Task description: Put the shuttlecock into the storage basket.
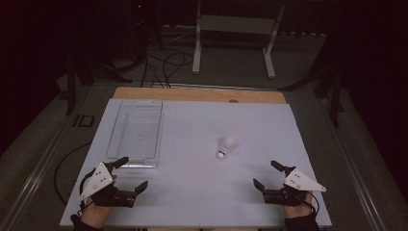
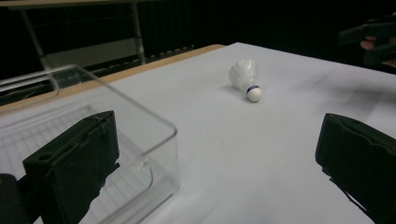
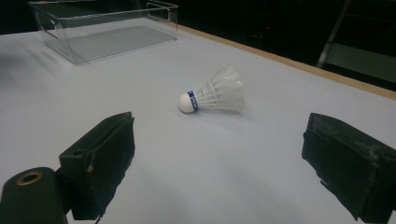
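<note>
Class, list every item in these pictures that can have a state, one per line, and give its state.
shuttlecock: lying on its side on the table, untouched.
clear tray: upright, empty, open-topped.
left gripper: open, holding nothing, beside the tray's near end.
right gripper: open, holding nothing, short of the shuttlecock.

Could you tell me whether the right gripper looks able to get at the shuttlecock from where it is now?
Probably yes. The right gripper is open and faces the shuttlecock, which lies on its side on the white table with bare surface between them. The clear tray sits well off to the side.
</note>
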`<state>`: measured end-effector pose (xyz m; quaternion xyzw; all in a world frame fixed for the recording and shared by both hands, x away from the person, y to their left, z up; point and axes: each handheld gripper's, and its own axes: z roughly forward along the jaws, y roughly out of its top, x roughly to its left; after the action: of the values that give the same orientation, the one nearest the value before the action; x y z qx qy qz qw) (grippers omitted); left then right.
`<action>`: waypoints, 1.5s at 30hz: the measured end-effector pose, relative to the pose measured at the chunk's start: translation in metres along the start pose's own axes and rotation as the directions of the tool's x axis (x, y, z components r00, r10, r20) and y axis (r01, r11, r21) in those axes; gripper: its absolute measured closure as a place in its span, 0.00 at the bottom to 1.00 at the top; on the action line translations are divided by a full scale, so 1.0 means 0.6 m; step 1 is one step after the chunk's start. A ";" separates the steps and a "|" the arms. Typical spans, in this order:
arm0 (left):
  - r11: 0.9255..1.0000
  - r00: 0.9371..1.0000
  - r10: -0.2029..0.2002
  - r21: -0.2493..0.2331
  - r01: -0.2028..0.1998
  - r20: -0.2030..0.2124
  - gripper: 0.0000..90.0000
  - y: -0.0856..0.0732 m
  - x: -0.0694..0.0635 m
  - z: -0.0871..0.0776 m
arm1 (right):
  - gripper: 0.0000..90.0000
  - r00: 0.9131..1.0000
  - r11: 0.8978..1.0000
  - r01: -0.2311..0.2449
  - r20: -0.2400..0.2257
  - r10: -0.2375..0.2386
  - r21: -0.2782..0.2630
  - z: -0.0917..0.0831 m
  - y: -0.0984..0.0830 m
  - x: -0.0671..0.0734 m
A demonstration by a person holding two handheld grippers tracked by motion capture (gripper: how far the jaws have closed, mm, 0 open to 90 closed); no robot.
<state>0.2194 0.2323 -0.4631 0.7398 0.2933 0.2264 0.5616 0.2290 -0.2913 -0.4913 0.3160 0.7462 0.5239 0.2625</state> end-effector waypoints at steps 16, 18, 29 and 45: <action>0.998 1.000 -0.007 0.059 0.005 0.019 0.00 0.064 0.012 0.020 | 0.10 1.000 1.000 -0.002 0.000 0.002 0.005 0.003 0.000 0.001; 0.998 1.000 -0.010 0.057 0.009 0.016 0.00 0.070 0.014 0.023 | 0.10 1.000 1.000 -0.002 0.000 0.002 0.006 0.003 0.000 0.000; 0.996 0.998 -0.048 0.074 0.044 0.047 0.00 0.099 0.017 0.049 | 0.11 1.000 1.000 -0.011 -0.006 0.011 0.011 0.004 -0.001 0.000; 0.990 0.993 -0.059 0.133 0.044 0.105 0.00 0.129 -0.013 0.097 | 0.11 1.000 1.000 -0.016 -0.007 0.016 0.013 0.004 -0.001 -0.001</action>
<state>0.2663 0.1709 -0.4040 0.7783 0.2956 0.1517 0.5328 0.2311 -0.2901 -0.4929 0.3219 0.7479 0.5222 0.2537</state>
